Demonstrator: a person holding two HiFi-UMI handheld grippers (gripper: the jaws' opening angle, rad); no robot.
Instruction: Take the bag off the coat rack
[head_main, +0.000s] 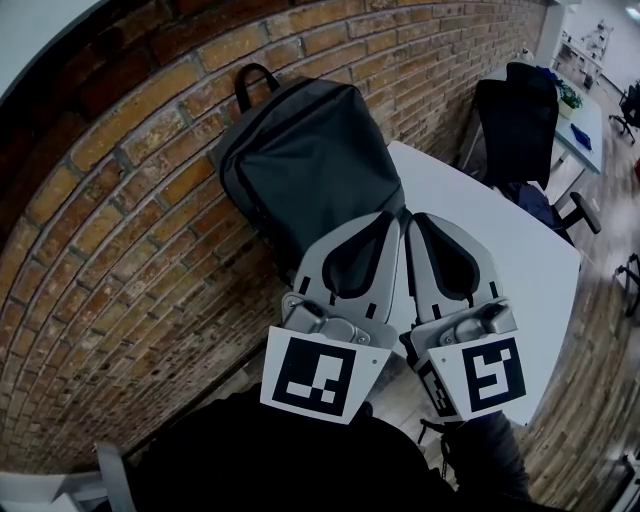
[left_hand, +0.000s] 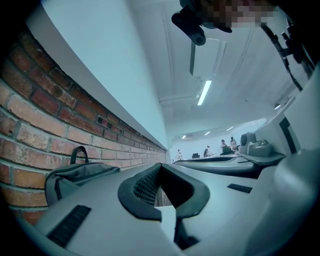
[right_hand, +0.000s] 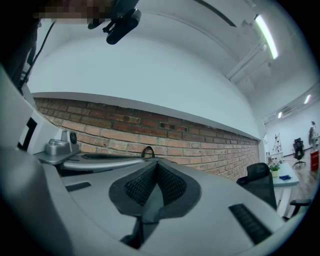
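Head view: we held the left gripper and the right gripper side by side, tips near the lower edge of the dark grey backpack. The backpack stood upright against the brick wall, beside the white table. What held it up we could not tell.

Left gripper view: our left gripper had its jaws pinched together on nothing, with the backpack off to the left along the wall.

Right gripper view: our right gripper was likewise closed and empty. Only the backpack's carry handle showed above the left gripper.
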